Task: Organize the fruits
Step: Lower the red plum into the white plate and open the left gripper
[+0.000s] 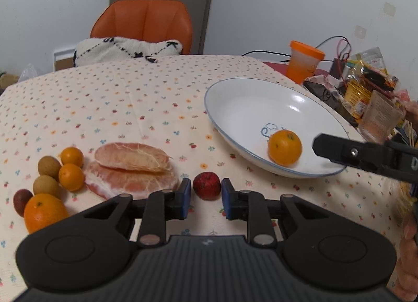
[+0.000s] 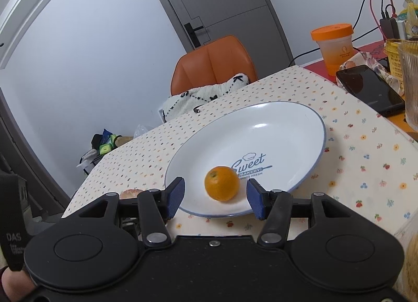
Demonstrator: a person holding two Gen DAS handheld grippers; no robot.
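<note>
Left gripper (image 1: 206, 195) spread around a red fruit (image 1: 207, 185) without touching, right gripper (image 2: 214, 198) spread by the plate (image 2: 287, 119), orange (image 2: 222, 184) lay inside.

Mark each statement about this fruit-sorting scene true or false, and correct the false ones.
1. The white plate holds exactly one orange. True.
2. The left tool is shut on the red fruit. False: its pads stand open on either side of the fruit, which lies on the tablecloth.
3. The pomelo segments lie in the plate. False: they lie on the tablecloth, left of the plate.
4. The right tool is open, with the orange between its pads but not gripped. True.
5. A black phone lies beyond the plate. True.
</note>
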